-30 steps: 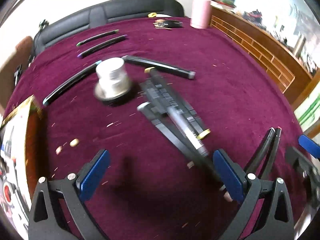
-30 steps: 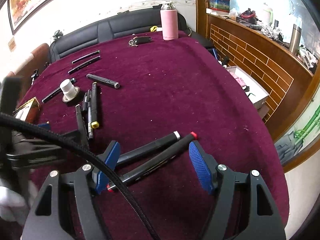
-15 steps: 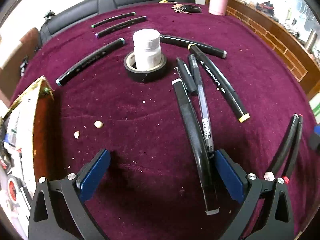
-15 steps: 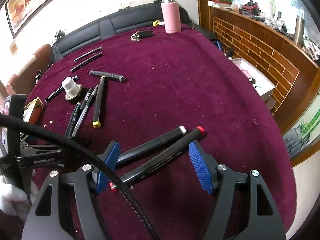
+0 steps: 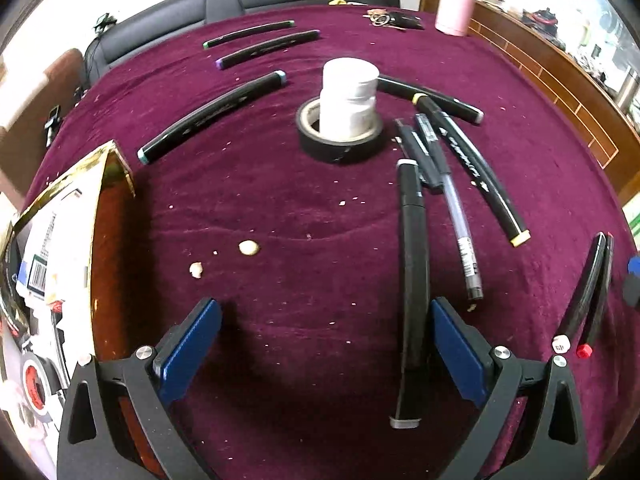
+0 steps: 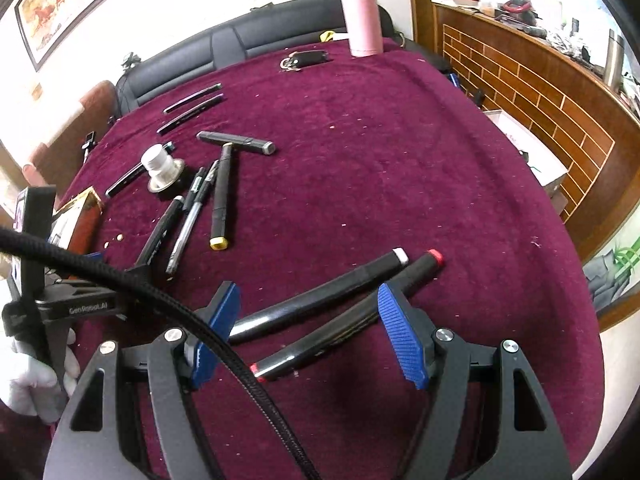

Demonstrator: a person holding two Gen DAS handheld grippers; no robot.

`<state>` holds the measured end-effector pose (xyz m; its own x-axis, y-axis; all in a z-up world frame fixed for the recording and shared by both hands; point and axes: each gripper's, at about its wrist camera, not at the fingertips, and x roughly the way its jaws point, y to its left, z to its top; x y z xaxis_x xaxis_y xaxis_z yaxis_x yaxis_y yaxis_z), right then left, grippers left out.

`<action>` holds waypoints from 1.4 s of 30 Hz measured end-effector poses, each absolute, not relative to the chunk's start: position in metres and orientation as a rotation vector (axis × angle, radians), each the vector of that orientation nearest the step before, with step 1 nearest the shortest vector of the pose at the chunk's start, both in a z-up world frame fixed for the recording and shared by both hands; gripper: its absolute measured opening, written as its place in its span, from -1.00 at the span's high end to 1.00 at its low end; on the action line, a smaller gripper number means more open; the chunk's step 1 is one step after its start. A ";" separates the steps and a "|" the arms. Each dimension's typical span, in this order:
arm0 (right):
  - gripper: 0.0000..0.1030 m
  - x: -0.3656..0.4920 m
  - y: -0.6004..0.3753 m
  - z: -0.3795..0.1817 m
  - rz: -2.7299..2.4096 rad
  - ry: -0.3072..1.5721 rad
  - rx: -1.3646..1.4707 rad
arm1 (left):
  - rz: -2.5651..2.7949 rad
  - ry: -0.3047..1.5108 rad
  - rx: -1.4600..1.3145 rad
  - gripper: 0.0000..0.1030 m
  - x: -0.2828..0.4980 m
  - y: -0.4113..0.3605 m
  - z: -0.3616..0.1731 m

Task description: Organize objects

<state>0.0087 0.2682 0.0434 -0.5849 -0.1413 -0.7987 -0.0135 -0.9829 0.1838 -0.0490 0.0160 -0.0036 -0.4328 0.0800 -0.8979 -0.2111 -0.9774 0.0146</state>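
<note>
Several black markers and pens lie on a maroon cloth table (image 5: 280, 208). My left gripper (image 5: 326, 338) is open and low over the cloth; a long black marker (image 5: 414, 264) lies just inside its right finger. A clear pen (image 5: 456, 216) and a yellow-capped marker (image 5: 476, 168) lie beside it. My right gripper (image 6: 308, 328) is open over a white-tipped marker (image 6: 320, 296) and a red-capped marker (image 6: 352, 320), which lie side by side between its fingers. A white bottle (image 5: 350, 100) stands inside a black tape roll (image 5: 340, 140).
A gold-edged box (image 5: 52, 240) lies at the left. More markers (image 5: 260, 40) lie farther back. A pink flask (image 6: 362, 24) and a key pouch (image 6: 306, 58) stand at the far edge. A wooden counter (image 6: 540, 92) runs along the right. A black cable (image 6: 160, 300) crosses the right wrist view.
My left gripper has swung left and closer to the pens, so the long black marker now lies inside its right finger. The right gripper has held nearly still over its two markers.
</note>
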 end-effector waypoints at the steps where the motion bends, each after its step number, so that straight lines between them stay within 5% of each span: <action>1: -0.38 0.007 0.265 0.044 -2.711 -0.255 1.398 | 2.522 0.202 -1.562 -0.93 -0.050 0.018 -0.003; 6: -0.38 -0.004 0.245 0.053 -2.652 -0.225 1.387 | 2.481 0.301 -1.507 -0.92 -0.054 0.041 -0.004; 8: -0.38 -0.014 0.239 0.058 -2.621 -0.216 1.387 | 2.439 0.269 -1.487 -0.73 -0.057 0.048 -0.005; 11: -0.38 -0.031 0.232 0.062 -2.585 -0.211 1.393 | 2.426 0.269 -1.433 0.00 -0.058 0.052 0.001; 12: -0.38 -0.038 0.230 0.062 -2.576 -0.206 1.401 | 2.424 0.257 -1.429 0.52 -0.057 0.049 0.004; 13: -0.38 -0.048 0.229 0.061 -2.564 -0.196 1.413 | 2.408 0.218 -1.434 0.77 -0.059 0.042 0.006; 19: -0.37 -0.093 0.214 0.037 -2.483 -0.129 1.534 | 2.404 0.227 -1.453 0.77 -0.050 0.031 0.006; 27: 0.11 -0.133 0.192 0.009 -2.442 -0.112 1.664 | 2.424 0.189 -1.452 0.77 -0.051 0.031 0.006; 31: 0.19 -0.144 0.178 0.008 -2.475 0.011 1.701 | 2.423 0.150 -1.420 0.77 -0.049 0.026 0.006; 35: 0.75 -0.137 0.161 0.009 -2.488 0.150 1.645 | 2.406 0.038 -1.398 0.79 -0.045 0.017 0.008; 42: 0.76 -0.100 0.179 0.034 -2.455 -0.055 1.532 | 2.425 -0.019 -1.320 0.79 -0.023 0.008 0.028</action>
<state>-0.1003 0.1787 0.0338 -0.4175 -0.2273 -0.8798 0.1880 -0.9689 0.1611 -0.0232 0.0080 0.0277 -0.4879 0.3325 -0.8071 -0.3202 -0.9283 -0.1889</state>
